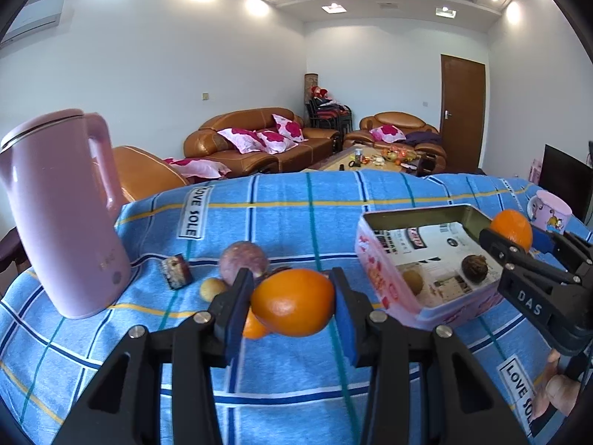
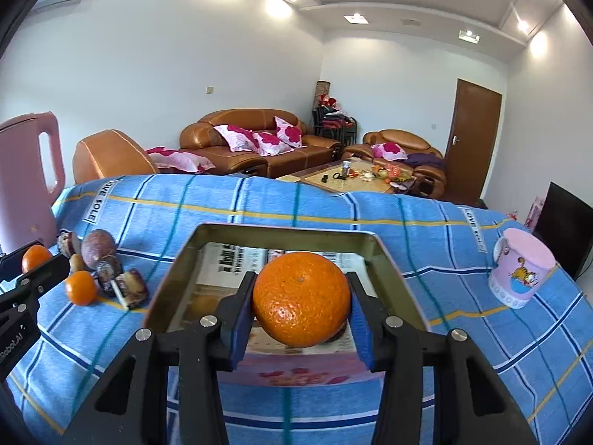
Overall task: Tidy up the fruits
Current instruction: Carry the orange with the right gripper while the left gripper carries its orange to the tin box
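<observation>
Orange (image 2: 301,298) between right gripper's (image 2: 301,319) jaws.

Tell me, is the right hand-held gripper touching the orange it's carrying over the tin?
Touching. The right wrist view shows the right hand-held gripper with both blue pads pressed against the sides of the orange, held above the tin.

We're in a home living room: brown leather sofa (image 1: 259,141) with pink-and-white floral cushions (image 1: 255,140), a matching armchair (image 2: 400,148) near a wooden door (image 2: 474,144), and a cluttered coffee table (image 2: 355,180) in between. Recessed ceiling lights (image 2: 281,7) glow on white walls. Up close we've got a blue checked cloth (image 1: 281,218) over the table, with a pink kettle (image 1: 59,215) and a cartoon mug (image 2: 519,267) on it.
</observation>
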Motion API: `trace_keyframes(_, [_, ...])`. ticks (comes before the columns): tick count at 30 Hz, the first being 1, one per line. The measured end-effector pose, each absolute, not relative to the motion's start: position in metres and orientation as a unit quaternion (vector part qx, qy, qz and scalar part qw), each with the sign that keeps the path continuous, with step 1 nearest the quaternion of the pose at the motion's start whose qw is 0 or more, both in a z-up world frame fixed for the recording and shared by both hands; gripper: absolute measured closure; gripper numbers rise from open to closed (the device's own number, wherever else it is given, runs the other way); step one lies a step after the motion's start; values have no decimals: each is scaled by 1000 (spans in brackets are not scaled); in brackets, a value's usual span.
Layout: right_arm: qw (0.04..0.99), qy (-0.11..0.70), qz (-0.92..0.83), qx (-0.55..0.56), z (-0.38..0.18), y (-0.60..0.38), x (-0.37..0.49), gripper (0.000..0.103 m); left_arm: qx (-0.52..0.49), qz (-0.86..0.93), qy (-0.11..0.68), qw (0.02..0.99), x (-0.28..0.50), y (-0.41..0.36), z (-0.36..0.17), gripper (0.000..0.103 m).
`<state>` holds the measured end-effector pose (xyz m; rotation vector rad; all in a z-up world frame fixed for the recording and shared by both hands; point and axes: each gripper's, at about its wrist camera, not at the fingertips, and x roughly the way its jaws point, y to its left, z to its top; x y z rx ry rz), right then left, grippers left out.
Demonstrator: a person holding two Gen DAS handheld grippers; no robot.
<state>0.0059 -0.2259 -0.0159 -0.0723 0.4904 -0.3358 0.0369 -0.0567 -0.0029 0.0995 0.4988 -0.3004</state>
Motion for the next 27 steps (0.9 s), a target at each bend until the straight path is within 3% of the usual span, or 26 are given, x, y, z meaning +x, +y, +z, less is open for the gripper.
trace_keyframes(27, [938,295,-184,13,-21,-291,33,55,66,-196,296,932,62,-162,-14,59])
